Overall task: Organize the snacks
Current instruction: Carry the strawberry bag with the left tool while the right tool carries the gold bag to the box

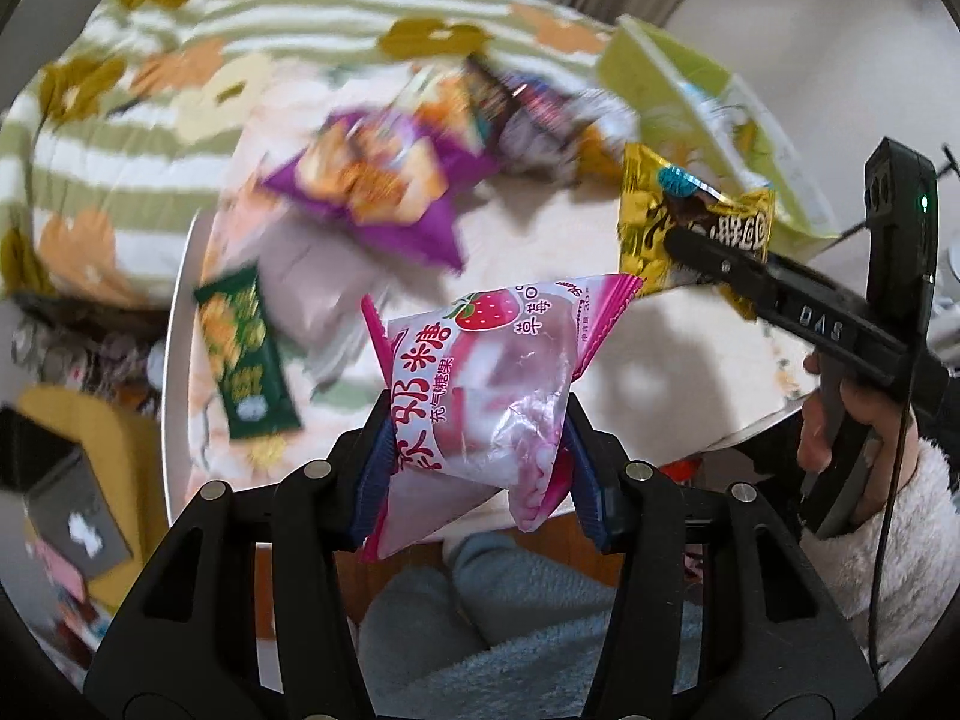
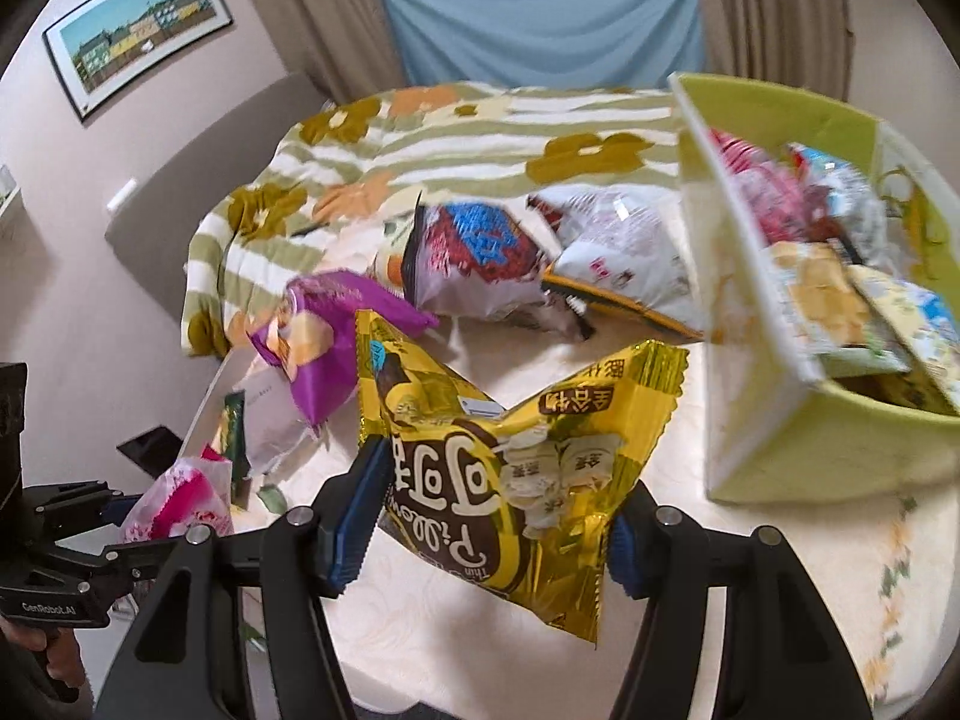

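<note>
My left gripper (image 1: 477,468) is shut on a pink strawberry candy bag (image 1: 480,384) and holds it above the table's near edge; it also shows in the right wrist view (image 2: 180,504). My right gripper (image 2: 492,516) is shut on a yellow chocolate snack bag (image 2: 510,450), held above the table left of the green box (image 2: 774,438); the bag also shows in the left wrist view (image 1: 678,222). The box holds several snack packs. A purple chip bag (image 2: 324,348), a dark red-and-blue bag (image 2: 474,258) and a white bag (image 2: 624,252) lie on the table.
A narrow green packet (image 1: 246,354) lies near the table's left edge (image 1: 177,324). A bed with a green-striped flowered blanket (image 2: 420,150) stands behind the table. A yellow chair (image 1: 78,456) is at the lower left. The person's knees (image 1: 510,630) are under the near edge.
</note>
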`<state>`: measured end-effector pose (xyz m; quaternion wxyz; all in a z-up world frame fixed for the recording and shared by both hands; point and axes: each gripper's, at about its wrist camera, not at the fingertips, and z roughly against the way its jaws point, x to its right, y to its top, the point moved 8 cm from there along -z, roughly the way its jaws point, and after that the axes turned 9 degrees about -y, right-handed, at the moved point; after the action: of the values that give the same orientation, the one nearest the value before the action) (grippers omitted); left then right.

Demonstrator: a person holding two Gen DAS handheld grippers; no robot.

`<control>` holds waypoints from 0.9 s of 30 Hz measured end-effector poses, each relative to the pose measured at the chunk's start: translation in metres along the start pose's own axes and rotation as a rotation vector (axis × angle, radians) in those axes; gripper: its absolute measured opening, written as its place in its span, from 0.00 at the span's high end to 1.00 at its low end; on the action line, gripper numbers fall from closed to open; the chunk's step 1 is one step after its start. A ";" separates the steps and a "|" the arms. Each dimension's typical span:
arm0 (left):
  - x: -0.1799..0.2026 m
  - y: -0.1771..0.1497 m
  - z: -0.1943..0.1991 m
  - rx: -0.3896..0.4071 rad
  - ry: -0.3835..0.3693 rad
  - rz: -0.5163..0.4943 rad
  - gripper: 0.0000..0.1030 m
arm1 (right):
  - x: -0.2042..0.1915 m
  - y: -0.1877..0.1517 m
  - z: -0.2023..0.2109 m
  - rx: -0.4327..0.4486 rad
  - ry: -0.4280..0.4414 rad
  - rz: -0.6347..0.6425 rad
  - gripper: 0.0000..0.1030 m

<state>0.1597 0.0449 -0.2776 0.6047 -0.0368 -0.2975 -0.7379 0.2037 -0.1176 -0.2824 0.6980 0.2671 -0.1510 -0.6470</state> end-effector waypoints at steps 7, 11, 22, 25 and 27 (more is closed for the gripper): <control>0.053 0.052 0.017 0.079 -0.067 -0.144 0.54 | 0.016 0.019 0.060 0.086 -0.073 -0.073 0.43; 0.095 0.089 0.022 0.131 -0.086 -0.212 0.54 | 0.034 0.037 0.093 0.136 -0.109 -0.096 0.43; 0.203 0.162 -0.026 0.184 -0.133 -0.232 0.54 | 0.148 0.080 0.133 0.190 -0.206 -0.141 0.43; 0.231 0.175 -0.054 0.177 -0.131 -0.231 0.54 | 0.184 0.087 0.136 0.196 -0.210 -0.148 0.43; 0.248 0.182 -0.077 0.164 -0.133 -0.226 0.54 | 0.202 0.088 0.136 0.192 -0.214 -0.154 0.43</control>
<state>0.2834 -0.2251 -0.1662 0.4977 -0.0022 -0.3984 -0.7704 0.2239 -0.3390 -0.1493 0.5976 0.2730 -0.2647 -0.7059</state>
